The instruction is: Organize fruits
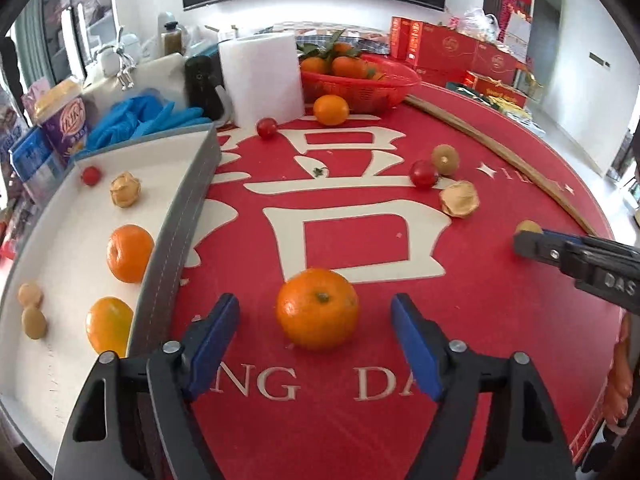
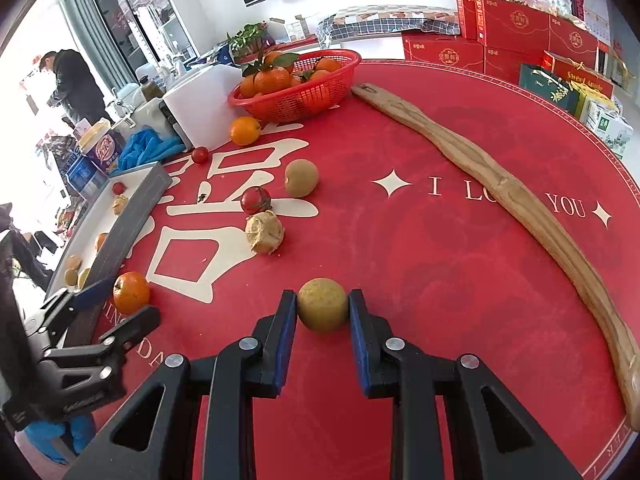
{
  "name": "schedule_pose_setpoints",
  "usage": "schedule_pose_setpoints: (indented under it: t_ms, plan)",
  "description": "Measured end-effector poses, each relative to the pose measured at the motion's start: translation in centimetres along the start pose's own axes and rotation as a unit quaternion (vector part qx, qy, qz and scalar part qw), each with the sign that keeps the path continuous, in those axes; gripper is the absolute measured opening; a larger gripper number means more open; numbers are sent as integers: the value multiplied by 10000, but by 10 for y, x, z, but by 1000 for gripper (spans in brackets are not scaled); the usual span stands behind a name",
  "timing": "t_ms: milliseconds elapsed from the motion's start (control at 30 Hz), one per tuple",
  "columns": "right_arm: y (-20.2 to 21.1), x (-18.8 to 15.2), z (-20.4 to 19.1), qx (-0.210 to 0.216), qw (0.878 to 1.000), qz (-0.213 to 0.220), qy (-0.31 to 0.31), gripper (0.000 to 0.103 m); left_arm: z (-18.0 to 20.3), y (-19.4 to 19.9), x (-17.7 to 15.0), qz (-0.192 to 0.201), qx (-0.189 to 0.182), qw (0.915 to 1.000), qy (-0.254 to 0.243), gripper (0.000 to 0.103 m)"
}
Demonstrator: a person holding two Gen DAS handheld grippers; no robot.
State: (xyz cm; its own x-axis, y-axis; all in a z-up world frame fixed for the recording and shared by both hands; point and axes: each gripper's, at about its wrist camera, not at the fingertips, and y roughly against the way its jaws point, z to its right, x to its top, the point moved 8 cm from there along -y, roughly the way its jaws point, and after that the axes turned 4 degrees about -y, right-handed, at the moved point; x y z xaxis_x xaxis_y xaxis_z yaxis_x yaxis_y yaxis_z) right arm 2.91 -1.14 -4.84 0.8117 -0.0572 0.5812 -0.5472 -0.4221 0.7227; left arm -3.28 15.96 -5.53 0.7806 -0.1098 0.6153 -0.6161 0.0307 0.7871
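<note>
Stood wide apart, the blue-padded jaws of the left gripper (image 1: 316,344), on either side of a round orange mandarin with a green stem scar (image 1: 317,308), clear space showing between each pad and the peel, nothing held. Rested on the round red table mat with large cream lettering (image 1: 500,320), that mandarin, just beside the grey stitched wall of the white-floored tray (image 1: 176,248). Lay inside the tray: two more oranges (image 1: 129,253), a small red cherry tomato (image 1: 90,175), a papery golden husk fruit (image 1: 125,189) and two small tan round fruits (image 1: 30,295) near the tray's outer edge. Closed narrow, the right gripper (image 2: 322,312), both blue pads pressed against a small round yellow-brown fruit (image 2: 322,310) sitting on the mat well away from the tray. Sat farther from the tray than the mandarin, a loose cluster: another tan round fruit (image 2: 301,178), a red cherry tomato (image 2: 255,199) and a pale husk fruit (image 2: 265,232). Stood beyond the tray's far end, a red plastic mesh basket (image 2: 296,100) of leafy mandarins, with one loose orange (image 2: 245,130) and one cherry tomato (image 2: 199,155) on the mat between basket and tray. Curved along the mat's far side from the tray, a long wooden stick (image 2: 500,192).
</note>
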Motion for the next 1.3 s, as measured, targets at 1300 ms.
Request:
schedule_pose_setpoints:
  t_ms: [1300]
  plan:
    - [-14,24,-124,324,9937,-172,1058,27,-105,67,24,549,516,9936,840,40]
